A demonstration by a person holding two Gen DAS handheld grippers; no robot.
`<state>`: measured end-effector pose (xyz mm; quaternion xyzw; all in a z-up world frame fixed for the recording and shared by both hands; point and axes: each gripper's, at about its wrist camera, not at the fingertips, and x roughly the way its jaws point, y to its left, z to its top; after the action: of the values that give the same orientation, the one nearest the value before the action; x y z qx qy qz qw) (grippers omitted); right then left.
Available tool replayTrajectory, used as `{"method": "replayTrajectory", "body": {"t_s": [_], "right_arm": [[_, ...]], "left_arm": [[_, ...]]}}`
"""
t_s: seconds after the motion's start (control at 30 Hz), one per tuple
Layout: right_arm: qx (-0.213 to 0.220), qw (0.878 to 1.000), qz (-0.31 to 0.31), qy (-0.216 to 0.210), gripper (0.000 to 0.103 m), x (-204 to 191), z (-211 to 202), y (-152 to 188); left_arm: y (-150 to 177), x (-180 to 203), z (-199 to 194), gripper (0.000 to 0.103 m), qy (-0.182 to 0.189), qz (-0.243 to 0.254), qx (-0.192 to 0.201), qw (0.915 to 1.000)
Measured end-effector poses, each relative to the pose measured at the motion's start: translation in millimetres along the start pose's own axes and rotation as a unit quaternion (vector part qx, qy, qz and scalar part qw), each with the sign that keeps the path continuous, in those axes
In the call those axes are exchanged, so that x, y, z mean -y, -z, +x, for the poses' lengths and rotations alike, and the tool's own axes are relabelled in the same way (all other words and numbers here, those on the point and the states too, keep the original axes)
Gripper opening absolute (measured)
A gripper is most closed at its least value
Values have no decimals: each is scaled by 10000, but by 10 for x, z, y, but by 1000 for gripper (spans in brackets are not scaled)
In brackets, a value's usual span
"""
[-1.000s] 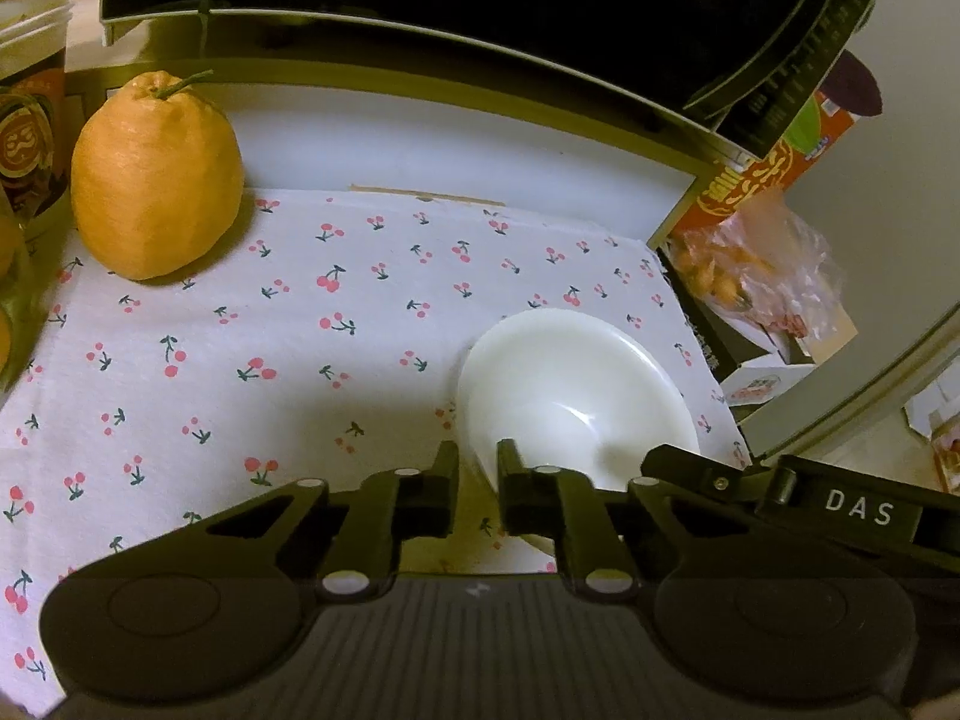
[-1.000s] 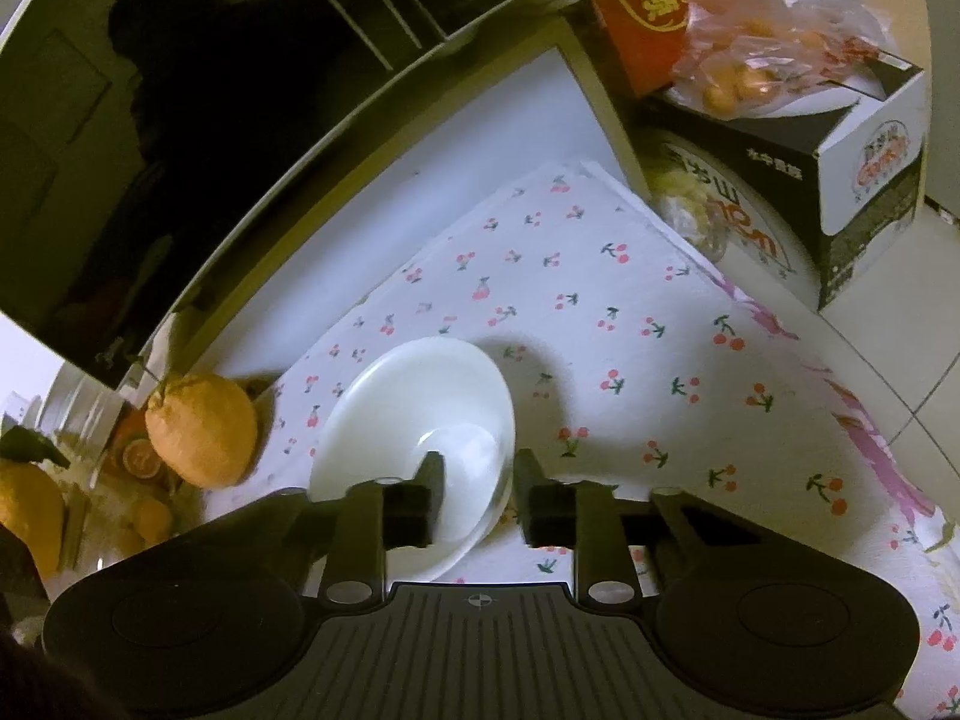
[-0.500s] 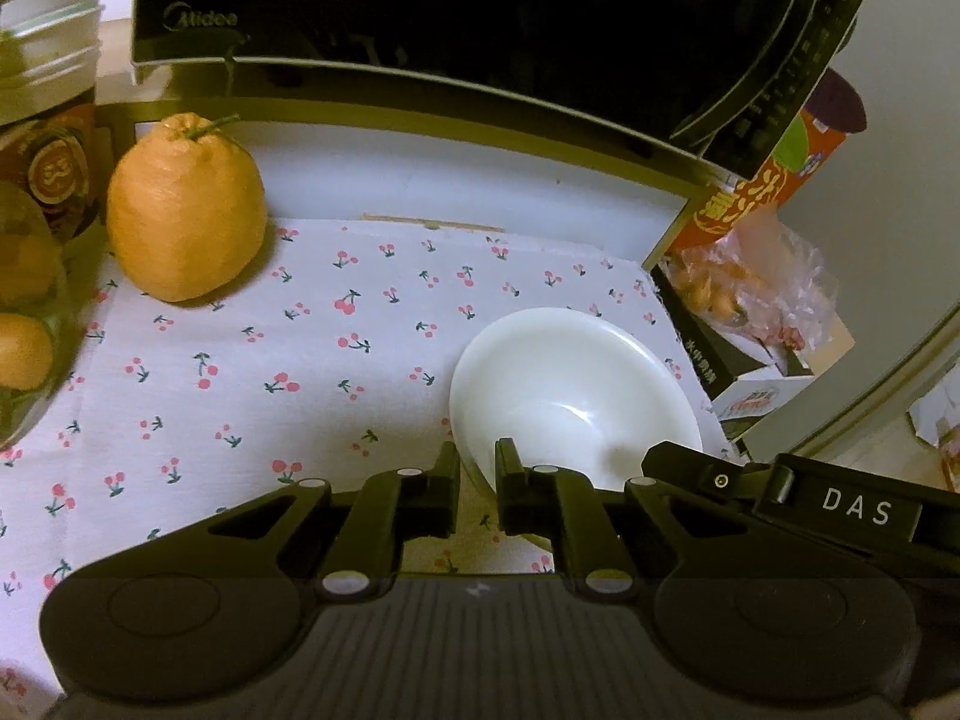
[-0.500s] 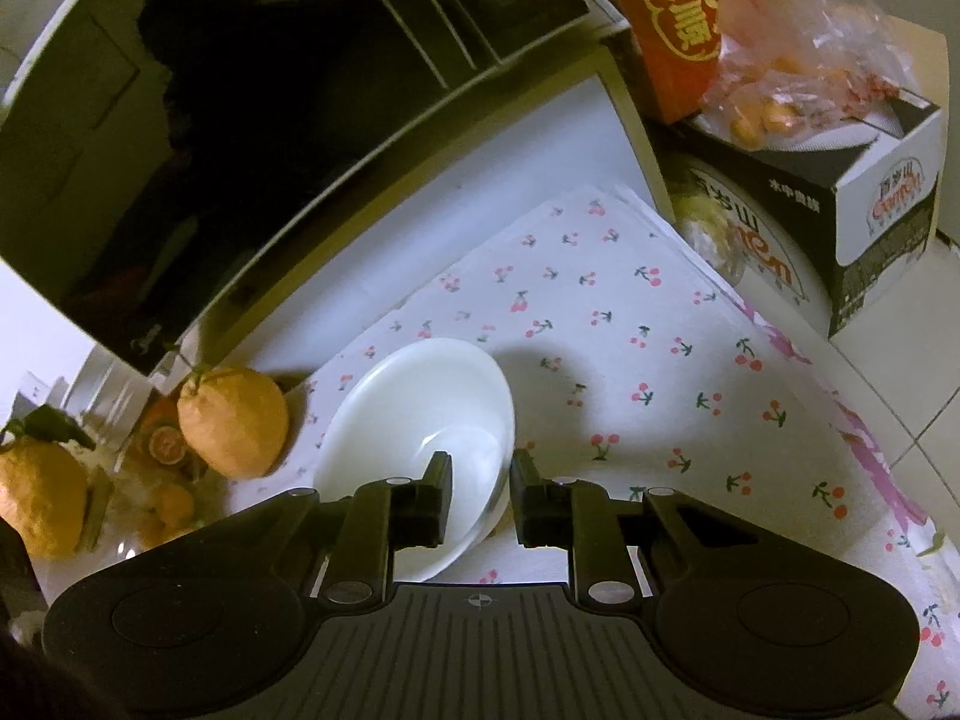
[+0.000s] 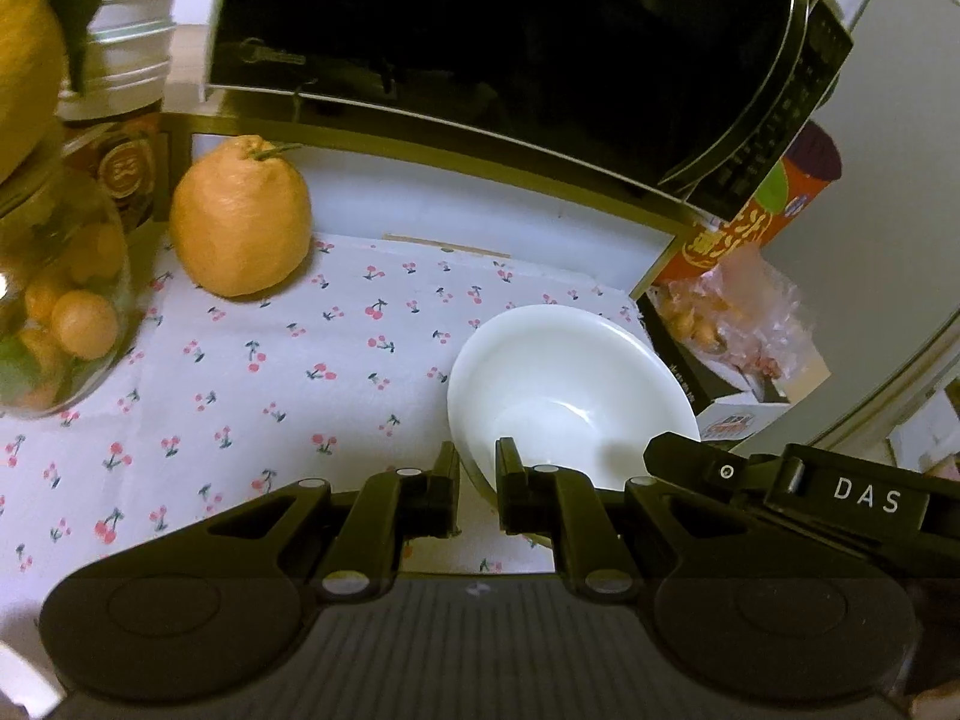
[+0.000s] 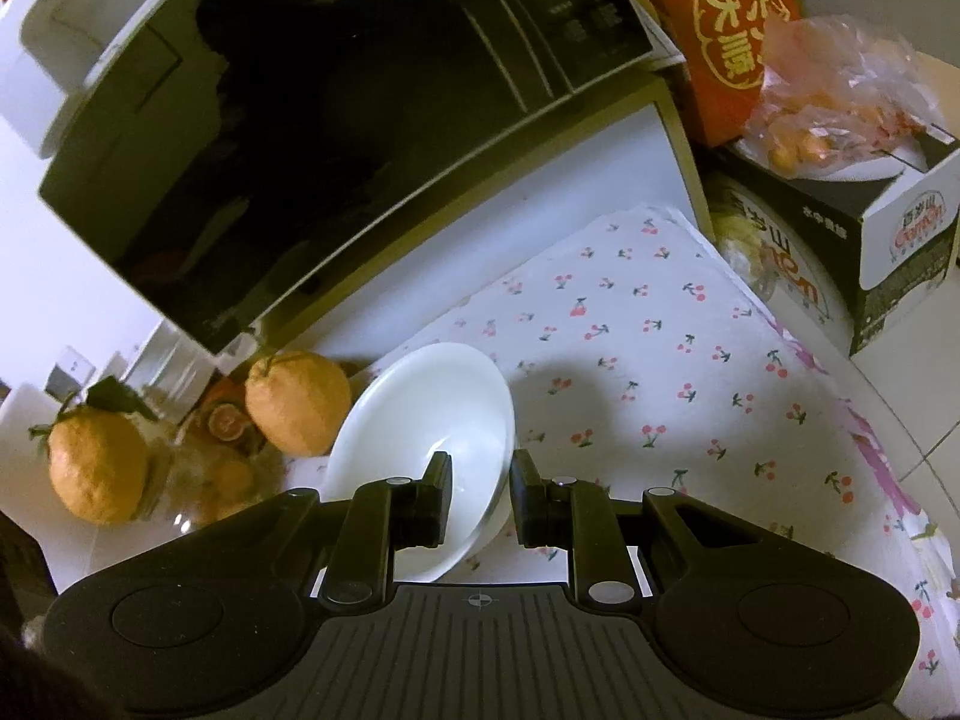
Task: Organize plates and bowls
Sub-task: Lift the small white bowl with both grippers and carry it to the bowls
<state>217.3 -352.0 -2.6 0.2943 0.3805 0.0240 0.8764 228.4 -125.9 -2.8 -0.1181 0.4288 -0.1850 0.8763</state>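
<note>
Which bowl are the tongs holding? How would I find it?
Find the black microwave, then the cherry cloth below it. The bowl hangs over the cloth's right part, its rim pinched by both tongs. It is plain white, unlike the orange fruit nearby.

The left tongs (image 5: 477, 468) are gripping the near rim of a white bowl (image 5: 570, 390), one finger inside the rim and the other outside. The right tongs (image 5: 780, 480), marked DAS, are reaching in from the right edge and meeting the bowl's right rim. A cherry-print cloth (image 5: 270, 372) is covering the counter beneath. A large orange citrus fruit (image 5: 240, 219) is sitting at the cloth's far left corner, with a glass jar (image 5: 60, 300) of small oranges standing just left of it. A black microwave (image 5: 510, 54) is looming above, and a bag of fruit (image 5: 732, 318) is lying on a box to the right.
</note>
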Motion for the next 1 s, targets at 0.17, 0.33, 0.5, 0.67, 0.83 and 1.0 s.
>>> {"method": "replayTrajectory", "body": {"t_s": [0.17,0.33,0.5,0.67,0.83,1.0], "right_arm": [[-109,9998,-154,-5,20,-119,-88,82],[-159,9997,-195,-82,20,-194,-177,156],[-228,9993,-215,-181,21,-271,-277,232],[-395,9984,-214,-329,21,-350,-350,309],[-536,9972,-264,-448,21,-440,-398,406],[-591,9962,-458,-453,21,-546,-447,514]], "left_arm": [[79,-65,-139,11,1,-126,25,9999],[157,-110,-301,11,17,-246,71,9997],[226,-168,-482,11,49,-356,128,9993],[304,-280,-665,11,72,-482,182,9986],[390,-399,-792,11,144,-663,205,9975],[485,-479,-926,11,195,-695,219,9972]]}}
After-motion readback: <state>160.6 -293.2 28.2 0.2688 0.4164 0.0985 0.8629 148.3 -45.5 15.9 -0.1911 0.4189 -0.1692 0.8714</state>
